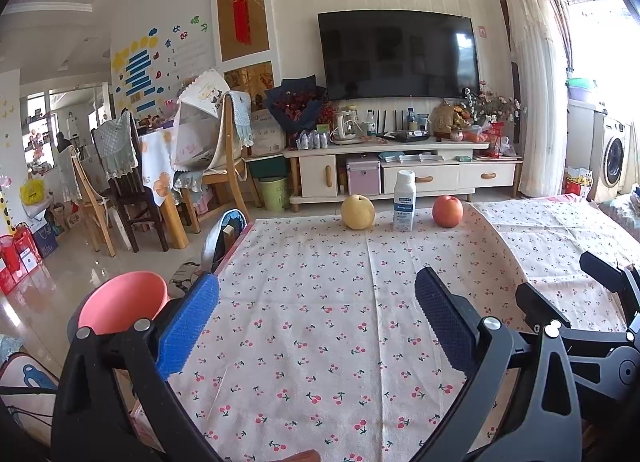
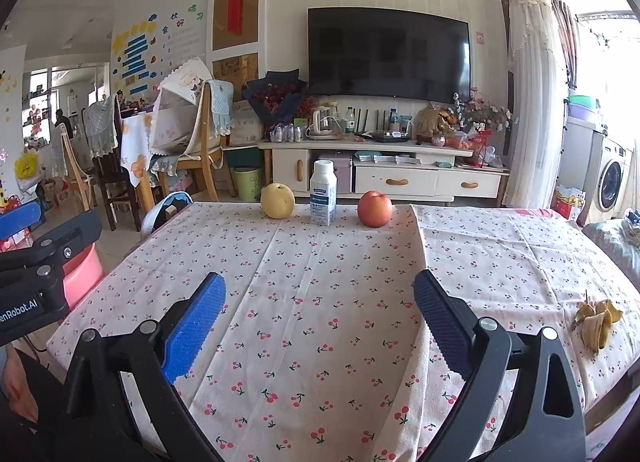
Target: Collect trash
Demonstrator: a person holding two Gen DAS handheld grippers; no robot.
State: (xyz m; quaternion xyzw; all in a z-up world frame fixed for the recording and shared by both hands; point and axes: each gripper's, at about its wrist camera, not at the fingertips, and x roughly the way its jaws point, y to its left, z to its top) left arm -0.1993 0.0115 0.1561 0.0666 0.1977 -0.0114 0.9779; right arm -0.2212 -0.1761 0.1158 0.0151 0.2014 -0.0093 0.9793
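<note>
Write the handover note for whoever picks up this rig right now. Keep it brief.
Left gripper: open, empty, above the near left part of the table.
Right gripper: open, empty, above the near middle.
Trash: banana peel on the cloth, near the right edge, to the right of the right gripper. Pink bin stands off the table's left side, beside the left gripper.
At the far edge, in a row: pear, white bottle, apple. Whether the bottle is trash I cannot tell.
Done: nothing visibly collected; the bin's inside is hidden.
Left: pick up the peel, probably with the right gripper, and drop it in the bin.
</note>
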